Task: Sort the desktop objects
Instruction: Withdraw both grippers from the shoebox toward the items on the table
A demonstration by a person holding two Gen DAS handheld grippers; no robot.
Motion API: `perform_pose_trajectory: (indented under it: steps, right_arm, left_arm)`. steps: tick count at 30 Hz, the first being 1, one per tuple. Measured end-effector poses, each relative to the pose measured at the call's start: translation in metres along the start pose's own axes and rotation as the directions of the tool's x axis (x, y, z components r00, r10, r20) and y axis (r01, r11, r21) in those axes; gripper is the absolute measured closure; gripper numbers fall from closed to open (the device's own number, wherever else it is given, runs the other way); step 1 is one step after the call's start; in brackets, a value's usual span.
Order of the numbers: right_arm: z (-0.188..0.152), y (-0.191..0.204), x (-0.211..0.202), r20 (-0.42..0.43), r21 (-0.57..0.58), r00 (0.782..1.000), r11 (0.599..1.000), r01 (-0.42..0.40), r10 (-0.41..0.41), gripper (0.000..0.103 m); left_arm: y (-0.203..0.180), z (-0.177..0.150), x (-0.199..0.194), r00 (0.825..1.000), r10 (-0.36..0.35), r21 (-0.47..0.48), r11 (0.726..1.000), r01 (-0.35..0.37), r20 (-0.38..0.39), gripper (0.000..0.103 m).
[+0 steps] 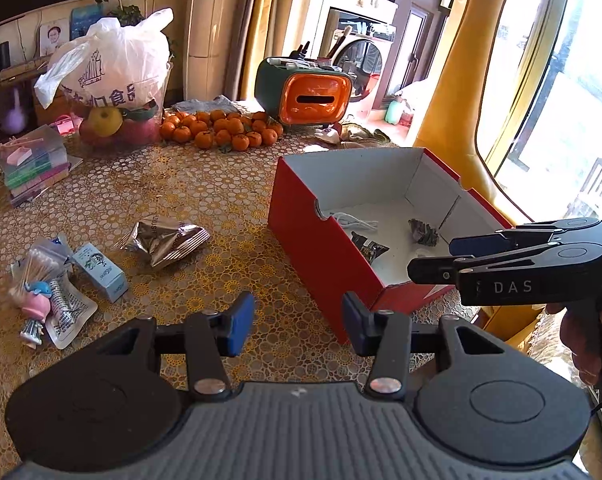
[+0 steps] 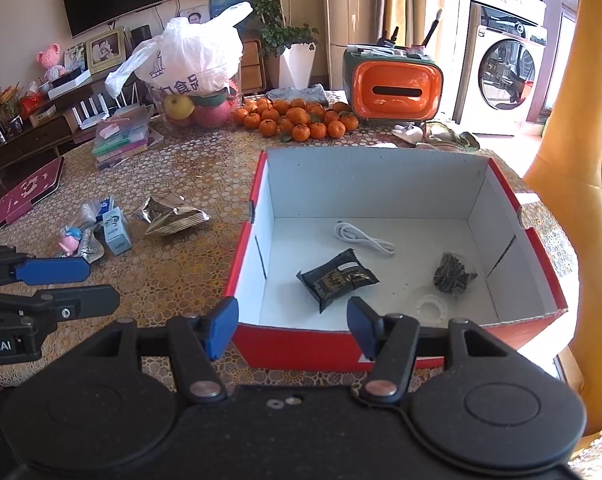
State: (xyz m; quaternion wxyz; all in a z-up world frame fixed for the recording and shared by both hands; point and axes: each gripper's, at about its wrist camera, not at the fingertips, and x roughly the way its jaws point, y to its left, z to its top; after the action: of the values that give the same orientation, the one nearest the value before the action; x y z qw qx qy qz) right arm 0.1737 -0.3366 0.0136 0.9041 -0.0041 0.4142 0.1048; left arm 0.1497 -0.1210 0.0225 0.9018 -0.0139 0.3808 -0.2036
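The box (image 2: 381, 344) stands just before the right gripper (image 2: 293, 326); the foil packet (image 2: 173, 216) lies far to its left.

- The left hand-held gripper (image 1: 299, 326) is level, its blue-padded fingers (image 1: 241, 322) spread wide apart with nothing between them
- The right hand-held gripper (image 2: 293, 326) is likewise level, its jaws wide apart and empty
- The right hand-held gripper points across in front of the left one's view, a bare hand (image 1: 587, 340) wrapped around its grip
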Motion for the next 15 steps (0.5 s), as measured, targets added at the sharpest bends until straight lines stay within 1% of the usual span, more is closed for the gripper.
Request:
perform_pose_trajectory:
  steps: [7, 11, 13, 15]
  right_arm:
    - [0.001, 0.031, -0.001, 0.016, -0.02, 0.999, 0.999, -0.034, 0.035, 0.04]
    - [0.002, 0.048, 0.005, 0.015, -0.031, 0.998, 0.998, -0.053, 0.054, 0.039]
    - [0.003, 0.056, 0.009, 0.016, -0.034, 0.998, 0.997, -0.064, 0.064, 0.039]
    - [0.003, 0.065, 0.011, 0.026, -0.047, 0.997, 0.996, -0.074, 0.075, 0.038]
  left_arm:
    - [0.029, -0.017, -0.017, 0.999, 0.04, -0.022, 0.999, -0.039, 0.013, 0.054]
    - [0.045, -0.025, -0.024, 0.997, 0.08, -0.027, 0.996, -0.079, 0.024, 0.052]
    - [0.054, -0.028, -0.028, 0.996, 0.09, -0.033, 0.996, -0.089, 0.029, 0.048]
    - [0.061, -0.032, -0.031, 0.995, 0.096, -0.039, 0.995, -0.095, 0.03, 0.039]
